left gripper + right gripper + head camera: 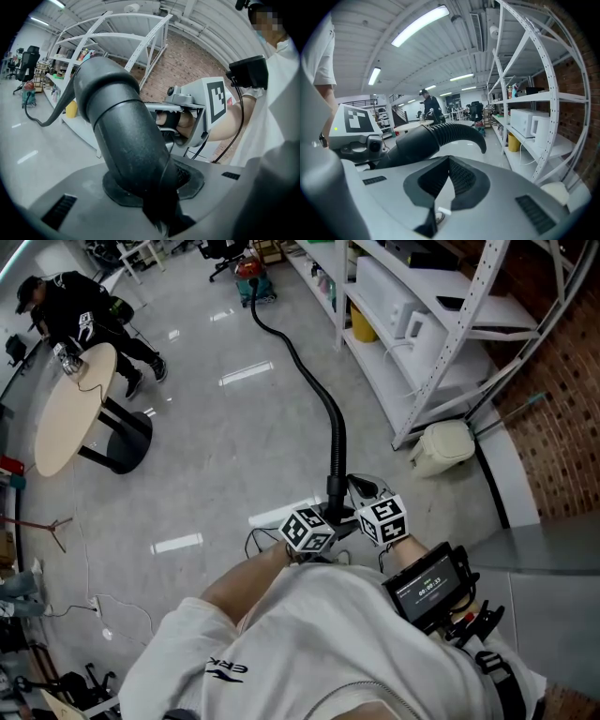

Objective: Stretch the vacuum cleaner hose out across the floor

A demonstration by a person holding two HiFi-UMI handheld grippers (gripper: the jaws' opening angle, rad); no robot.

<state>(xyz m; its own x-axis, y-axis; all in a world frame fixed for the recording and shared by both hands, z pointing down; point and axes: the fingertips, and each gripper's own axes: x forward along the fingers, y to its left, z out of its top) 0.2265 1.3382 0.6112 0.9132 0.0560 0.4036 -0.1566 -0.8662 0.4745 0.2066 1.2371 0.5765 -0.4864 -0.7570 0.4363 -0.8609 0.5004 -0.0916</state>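
Observation:
A black ribbed vacuum hose (pixel 302 367) runs over the grey floor from the red and teal vacuum cleaner (pixel 251 279) at the far end and rises to my grippers. My left gripper (pixel 334 499) is shut on the hose's smooth dark end cuff (pixel 119 136), which fills the left gripper view between the pads (pixel 187 177). My right gripper (pixel 364 489) sits just right of the cuff, with my left gripper's marker cube (pixel 356 119) close at its left. Its jaws (pixel 440 187) are shut with nothing between them; the hose (pixel 440 136) curves away just beyond them.
White shelving (pixel 422 324) with appliances and a yellow bucket (pixel 364 326) lines the right side. A pale bin (pixel 445 448) lies at its foot. A round wooden table (pixel 70 413) stands at left with a person (pixel 66 306) beside it. Thin cables (pixel 94 606) trail near left.

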